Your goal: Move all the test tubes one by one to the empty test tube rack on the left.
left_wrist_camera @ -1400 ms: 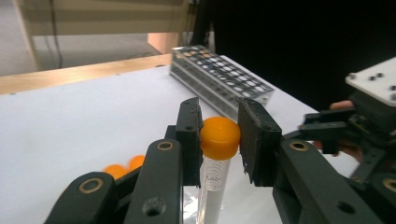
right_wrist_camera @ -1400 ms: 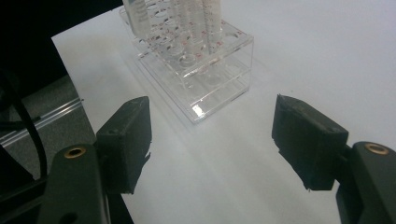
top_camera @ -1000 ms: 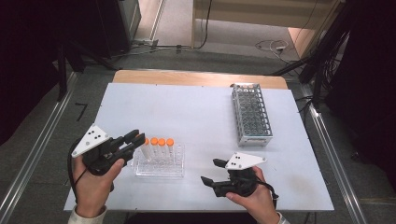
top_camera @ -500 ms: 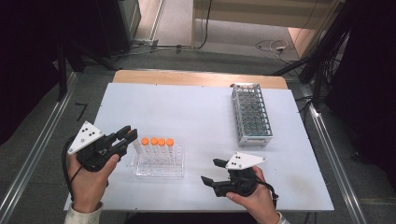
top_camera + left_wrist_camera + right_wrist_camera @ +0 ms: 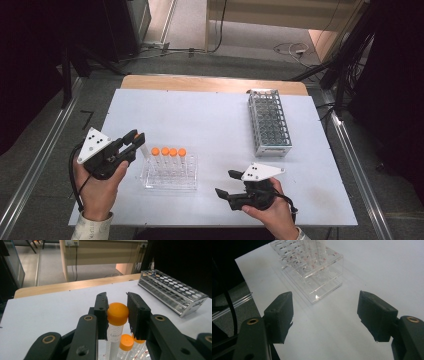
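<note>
My left gripper is at the table's front left, shut on the orange cap of a clear tube, which hangs upright between the jaws. The tube sits by the left end of a clear plastic rack that holds several orange-capped tubes; its lower end is hidden. My right gripper rests low at the front right, open, with nothing between its fingers. It points toward the clear rack.
A metal wire rack with no tubes in it stands at the back right of the white table. A wooden strip runs along the far edge. Cables and dark furniture lie beyond the table.
My left gripper has shifted a little to the left, off the clear rack's left end, with the tube in its jaws. The right gripper has stayed where it was.
</note>
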`<act>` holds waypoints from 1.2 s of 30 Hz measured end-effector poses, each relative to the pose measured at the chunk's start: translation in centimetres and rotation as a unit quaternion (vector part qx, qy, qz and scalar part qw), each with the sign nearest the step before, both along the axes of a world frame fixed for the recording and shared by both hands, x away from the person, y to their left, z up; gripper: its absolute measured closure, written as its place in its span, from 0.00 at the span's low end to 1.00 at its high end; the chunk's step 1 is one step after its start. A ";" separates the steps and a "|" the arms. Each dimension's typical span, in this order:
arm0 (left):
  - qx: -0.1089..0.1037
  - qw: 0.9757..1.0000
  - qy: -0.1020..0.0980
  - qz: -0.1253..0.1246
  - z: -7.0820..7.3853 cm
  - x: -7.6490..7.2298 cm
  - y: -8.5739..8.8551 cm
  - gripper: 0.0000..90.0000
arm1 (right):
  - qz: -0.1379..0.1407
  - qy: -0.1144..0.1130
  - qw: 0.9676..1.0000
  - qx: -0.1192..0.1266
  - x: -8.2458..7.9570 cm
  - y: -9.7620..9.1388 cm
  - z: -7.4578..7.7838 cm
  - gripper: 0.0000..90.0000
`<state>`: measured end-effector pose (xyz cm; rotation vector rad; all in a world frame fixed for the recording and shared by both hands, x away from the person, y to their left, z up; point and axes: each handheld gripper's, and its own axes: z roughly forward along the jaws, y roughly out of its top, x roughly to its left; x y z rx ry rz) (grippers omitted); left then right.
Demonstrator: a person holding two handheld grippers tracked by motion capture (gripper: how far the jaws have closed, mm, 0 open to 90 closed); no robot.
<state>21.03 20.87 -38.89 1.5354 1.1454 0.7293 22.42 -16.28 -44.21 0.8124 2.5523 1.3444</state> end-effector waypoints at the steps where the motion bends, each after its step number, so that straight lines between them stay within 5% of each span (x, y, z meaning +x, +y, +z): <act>1: -0.001 1.000 0.000 0.001 -0.1 0.1 0.0 0.78 | 0.000 -0.001 1.000 0.000 0.0 0.0 0.0 0.31; 14: 0.018 1.000 0.002 0.005 -1.7 0.2 -0.6 0.78 | 0.001 -0.001 1.000 0.002 0.0 0.0 0.0 0.31; 36: 0.030 0.999 0.036 0.012 -3.2 0.1 -1.1 0.78 | 0.003 0.001 1.000 0.000 0.0 0.0 -0.2 0.31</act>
